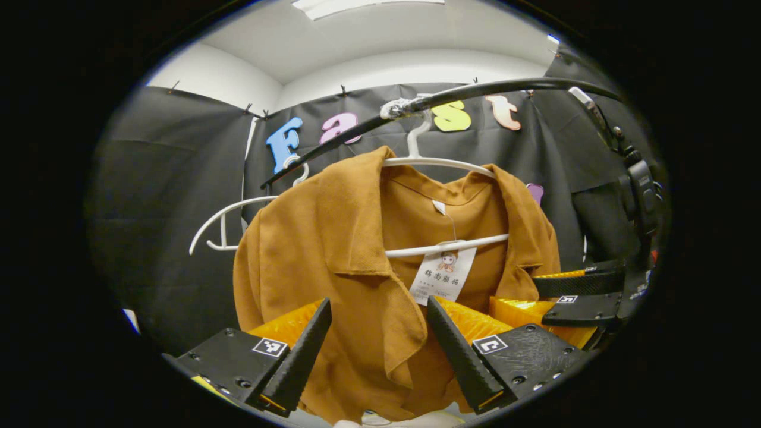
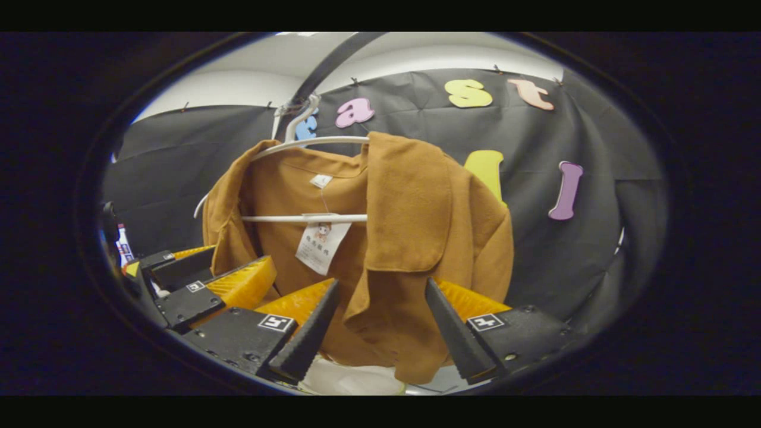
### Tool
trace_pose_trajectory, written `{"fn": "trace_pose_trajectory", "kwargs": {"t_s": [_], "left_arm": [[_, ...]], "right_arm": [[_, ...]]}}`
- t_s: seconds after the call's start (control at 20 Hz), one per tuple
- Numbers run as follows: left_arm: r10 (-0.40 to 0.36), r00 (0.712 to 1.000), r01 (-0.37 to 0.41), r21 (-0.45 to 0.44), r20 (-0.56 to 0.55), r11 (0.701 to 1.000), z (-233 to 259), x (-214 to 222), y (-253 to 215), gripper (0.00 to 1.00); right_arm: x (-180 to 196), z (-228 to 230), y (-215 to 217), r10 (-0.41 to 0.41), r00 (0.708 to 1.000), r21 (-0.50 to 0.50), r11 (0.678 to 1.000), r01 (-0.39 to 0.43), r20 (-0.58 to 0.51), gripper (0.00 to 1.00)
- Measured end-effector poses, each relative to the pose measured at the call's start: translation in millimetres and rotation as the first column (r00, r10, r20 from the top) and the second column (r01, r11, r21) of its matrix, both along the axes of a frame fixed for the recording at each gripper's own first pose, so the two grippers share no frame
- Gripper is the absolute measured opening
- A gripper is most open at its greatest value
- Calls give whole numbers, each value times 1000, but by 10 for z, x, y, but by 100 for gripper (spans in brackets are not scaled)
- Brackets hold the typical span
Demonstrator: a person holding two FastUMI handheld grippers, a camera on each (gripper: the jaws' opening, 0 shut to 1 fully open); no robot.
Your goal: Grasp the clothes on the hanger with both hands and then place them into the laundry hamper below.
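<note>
A brown collared shirt [image 1: 333,238] hangs on a white hanger [image 1: 440,161] from a black rod [image 1: 475,90], with a paper tag [image 1: 443,273] at its neck. My left gripper [image 1: 378,303] is open, and one front panel of the shirt hangs between its fingers. In the right gripper view the shirt [image 2: 410,202] hangs the same way, its other front panel between the wide-apart fingers of my open right gripper [image 2: 381,284]. Each gripper also appears beside the other: the right gripper [image 1: 571,295] and the left gripper [image 2: 196,279]. Something white and rounded [image 2: 351,380] lies below the shirt.
An empty white hanger [image 1: 226,226] hangs on the same rod to the left of the shirt. The black cloth wall [image 2: 594,255] stands close behind the clothes. A black device with a cable [image 1: 639,190] is at the right edge.
</note>
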State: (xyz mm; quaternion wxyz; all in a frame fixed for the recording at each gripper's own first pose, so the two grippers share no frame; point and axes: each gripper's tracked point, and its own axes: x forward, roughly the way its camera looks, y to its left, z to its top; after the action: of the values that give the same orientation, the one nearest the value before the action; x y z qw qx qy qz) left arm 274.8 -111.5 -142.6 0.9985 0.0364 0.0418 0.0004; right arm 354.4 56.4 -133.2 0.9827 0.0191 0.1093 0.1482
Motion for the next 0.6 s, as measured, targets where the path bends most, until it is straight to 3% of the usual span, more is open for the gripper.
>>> {"fn": "trace_pose_trajectory", "kwargs": {"t_s": [0.1, 0.2, 0.3, 0.45, 0.6], "left_arm": [[17, 1000, -17, 6, -17, 1000, -41, 58, 20, 98], [39, 999, -38, 9, -33, 999, -83, 105, 51, 83], [42, 999, -41, 5, -31, 999, -77, 133, 51, 67], [29, 996, -31, -18, -88, 999, -168, 129, 24, 62], [51, 993, -52, -11, -107, 999, -210, 154, 97, 25]], "right_arm": [[93, -7, 22, 8, 1000, 3, 1000, -8, -5, 87], [167, -23, 32, 16, 1000, 7, 1000, -16, -13, 83], [200, -32, 81, 53, 998, 19, 998, -53, -15, 73], [251, -37, 0, 56, 998, 4, 998, -56, 1, 52], [267, -100, -41, 77, 997, 15, 997, -77, -17, 21]]}}
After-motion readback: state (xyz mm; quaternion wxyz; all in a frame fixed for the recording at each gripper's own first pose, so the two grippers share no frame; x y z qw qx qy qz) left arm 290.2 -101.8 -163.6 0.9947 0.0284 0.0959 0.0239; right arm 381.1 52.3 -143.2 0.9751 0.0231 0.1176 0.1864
